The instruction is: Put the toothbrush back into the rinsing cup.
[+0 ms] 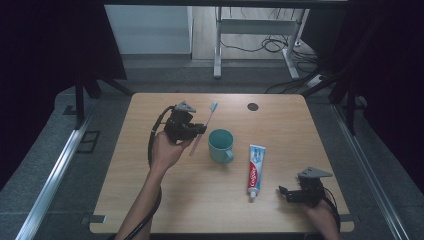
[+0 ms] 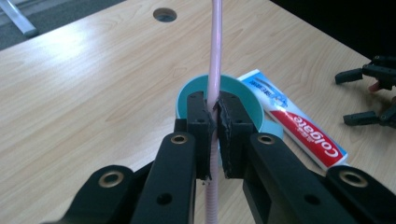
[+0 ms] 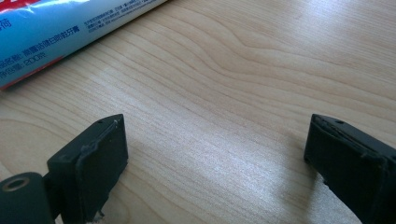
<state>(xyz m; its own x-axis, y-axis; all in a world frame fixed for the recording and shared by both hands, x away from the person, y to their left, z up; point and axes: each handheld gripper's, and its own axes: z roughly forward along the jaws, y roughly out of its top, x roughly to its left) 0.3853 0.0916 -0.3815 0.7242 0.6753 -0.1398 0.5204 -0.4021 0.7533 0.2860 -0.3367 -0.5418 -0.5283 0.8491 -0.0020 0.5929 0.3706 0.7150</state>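
Left gripper (image 2: 214, 122) clamps toothbrush (image 2: 215, 56) mid-handle above cup (image 2: 261, 109), hiding its interior; right gripper (image 3: 215, 154) wide, toothpaste tube (image 3: 51, 32) cut off.

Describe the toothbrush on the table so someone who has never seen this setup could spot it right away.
Start at the wooden table and find the teal cup near its middle. Just left of the cup, the left tool is shut on the toothbrush. It is the one long, thin pale pink stick, unlike the flat Colgate toothpaste tube right of the cup.
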